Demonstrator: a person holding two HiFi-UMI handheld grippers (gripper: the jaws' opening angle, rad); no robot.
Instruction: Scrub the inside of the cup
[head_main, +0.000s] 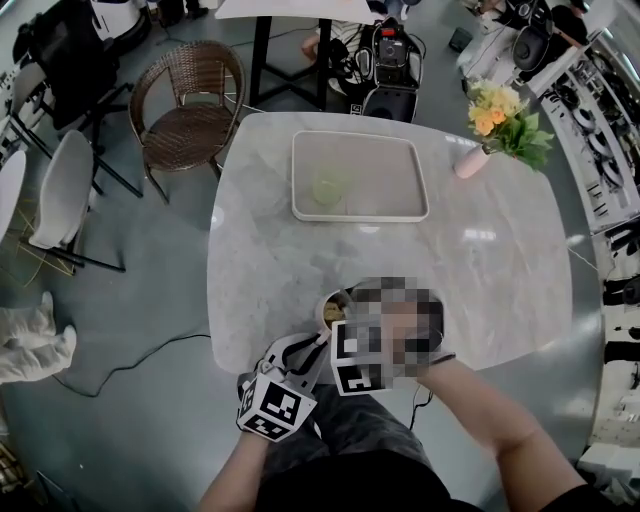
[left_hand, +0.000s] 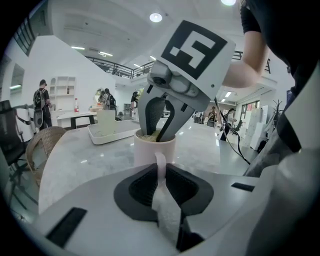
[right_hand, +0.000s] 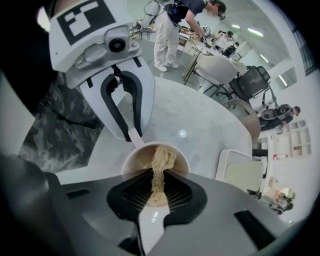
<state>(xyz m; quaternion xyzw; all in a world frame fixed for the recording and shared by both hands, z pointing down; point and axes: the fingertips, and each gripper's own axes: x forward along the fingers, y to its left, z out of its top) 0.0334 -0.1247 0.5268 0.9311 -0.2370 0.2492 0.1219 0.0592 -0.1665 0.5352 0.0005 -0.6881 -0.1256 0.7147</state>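
A white cup (head_main: 333, 306) stands near the front edge of the marble table (head_main: 480, 280). In the left gripper view the cup (left_hand: 154, 150) faces me with its handle (left_hand: 160, 167) pinched between the pads of my left gripper (left_hand: 161, 174), which is shut on it. My right gripper (right_hand: 157, 187) is shut on a tan fibrous scrubber (right_hand: 161, 159) that hangs down into the cup (right_hand: 135, 161). From the left gripper view the right gripper (left_hand: 159, 134) reaches into the cup from above. The cup's bottom is hidden.
A white tray (head_main: 358, 216) with a pale green piece (head_main: 328, 190) lies at the table's middle. A pink vase of yellow flowers (head_main: 497, 125) stands at the back right. A wicker chair (head_main: 190, 105) and white chairs stand to the left of the table. People stand in the background.
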